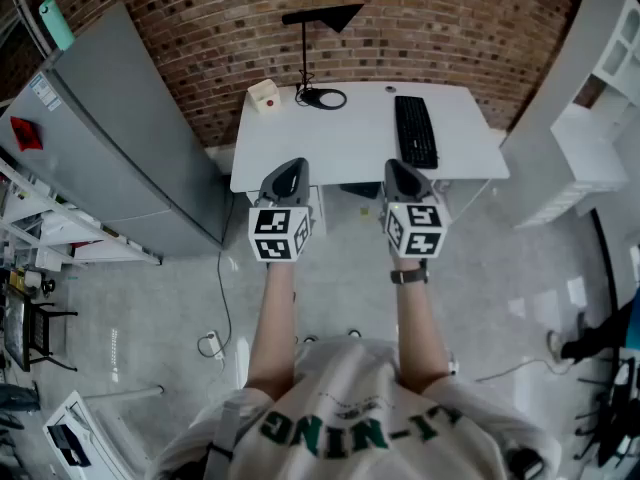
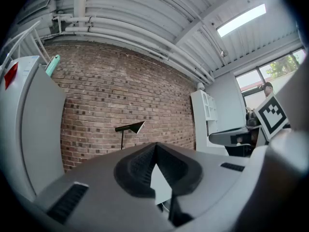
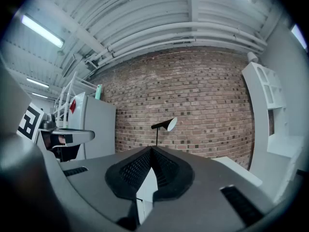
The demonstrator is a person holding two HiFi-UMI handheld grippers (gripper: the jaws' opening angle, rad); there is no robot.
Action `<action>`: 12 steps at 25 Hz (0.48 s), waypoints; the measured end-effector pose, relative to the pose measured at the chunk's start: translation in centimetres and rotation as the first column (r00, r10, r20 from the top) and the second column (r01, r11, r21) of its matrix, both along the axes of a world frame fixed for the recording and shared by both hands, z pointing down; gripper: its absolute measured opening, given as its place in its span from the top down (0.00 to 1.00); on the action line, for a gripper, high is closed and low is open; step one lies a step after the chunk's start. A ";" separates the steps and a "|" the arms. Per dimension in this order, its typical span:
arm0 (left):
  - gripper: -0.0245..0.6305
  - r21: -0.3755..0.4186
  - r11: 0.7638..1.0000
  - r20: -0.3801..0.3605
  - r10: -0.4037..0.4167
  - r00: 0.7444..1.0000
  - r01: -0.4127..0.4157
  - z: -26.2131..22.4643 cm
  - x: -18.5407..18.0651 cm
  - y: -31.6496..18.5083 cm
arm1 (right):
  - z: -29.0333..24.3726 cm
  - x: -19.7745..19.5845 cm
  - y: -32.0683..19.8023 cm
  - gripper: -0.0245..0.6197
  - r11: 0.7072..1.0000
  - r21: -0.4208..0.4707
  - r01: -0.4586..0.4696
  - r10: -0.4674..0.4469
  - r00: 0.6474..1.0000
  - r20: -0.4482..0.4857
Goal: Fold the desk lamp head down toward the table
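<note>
A black desk lamp (image 1: 305, 43) stands at the far edge of the white desk (image 1: 350, 143), its cone head (image 1: 330, 16) up on a thin upright pole over a ring base (image 1: 326, 98). Both grippers are held side by side in front of the desk's near edge, well short of the lamp. My left gripper (image 1: 288, 166) is shut with nothing in it, and so is my right gripper (image 1: 400, 165). The left gripper view shows the lamp (image 2: 129, 127) far off above the shut jaws (image 2: 155, 146). In the right gripper view the lamp (image 3: 165, 124) also stands beyond the closed tips (image 3: 151, 150).
A black keyboard (image 1: 415, 131) lies on the desk's right half. A small white box (image 1: 263, 95) sits near the lamp base. A tall grey cabinet (image 1: 110, 138) stands to the left, white shelving (image 1: 590, 98) to the right, and a brick wall (image 1: 200, 38) behind.
</note>
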State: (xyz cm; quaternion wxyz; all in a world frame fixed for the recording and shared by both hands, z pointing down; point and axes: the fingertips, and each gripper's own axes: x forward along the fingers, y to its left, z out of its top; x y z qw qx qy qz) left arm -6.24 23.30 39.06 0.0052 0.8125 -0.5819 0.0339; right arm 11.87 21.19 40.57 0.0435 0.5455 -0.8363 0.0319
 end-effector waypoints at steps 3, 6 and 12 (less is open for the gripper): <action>0.97 -0.002 1.000 0.000 -0.003 1.000 0.003 0.1 1.6 -0.1 | 0.2 0.9 -0.2 0.96 1.000 0.002 0.020 -0.020 1.000 0.009; 0.96 -0.018 1.000 0.008 0.001 1.000 -0.001 1.0 3.2 0.3 | 1.1 1.6 -0.2 0.96 0.999 -0.005 0.034 -0.034 0.999 0.010; 0.96 -0.080 0.995 -0.005 -0.061 0.998 0.061 3.2 1.4 0.4 | 3.0 0.1 0.0 0.96 0.996 -0.024 0.086 -0.085 0.996 0.025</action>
